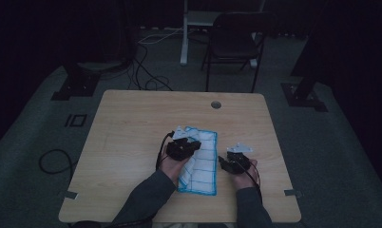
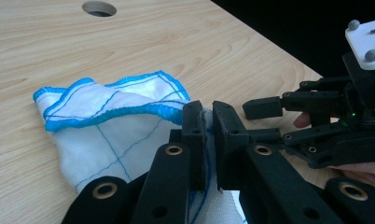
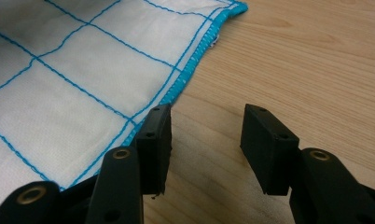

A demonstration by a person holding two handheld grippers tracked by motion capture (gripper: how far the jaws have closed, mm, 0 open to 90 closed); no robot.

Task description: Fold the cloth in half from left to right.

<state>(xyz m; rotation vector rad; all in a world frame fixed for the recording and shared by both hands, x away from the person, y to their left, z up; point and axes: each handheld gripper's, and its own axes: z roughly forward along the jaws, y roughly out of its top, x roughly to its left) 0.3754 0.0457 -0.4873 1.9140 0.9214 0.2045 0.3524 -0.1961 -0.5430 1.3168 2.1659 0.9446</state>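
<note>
On table (image 1: 132, 123): one cloth (image 1: 201, 166), two grippers.

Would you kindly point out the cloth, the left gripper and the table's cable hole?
cloth (image 2: 106, 140), left gripper view, white middle panel.
left gripper (image 2: 208, 135), left gripper view, between its fingertips, shut on the cloth.
cable hole (image 1: 216, 104), high view, its centre.

One cloth (image 1: 199, 161), one table (image 1: 132, 123), one chair (image 1: 234, 40), two grippers.

Light: we see a dim room, dark walls;
Floor (image 1: 331, 156): grey carpet round the table (image 1: 132, 114);
Chair (image 1: 234, 42): black, beyond the table;
Cables (image 1: 146, 78): beyond the table's far left corner
</note>
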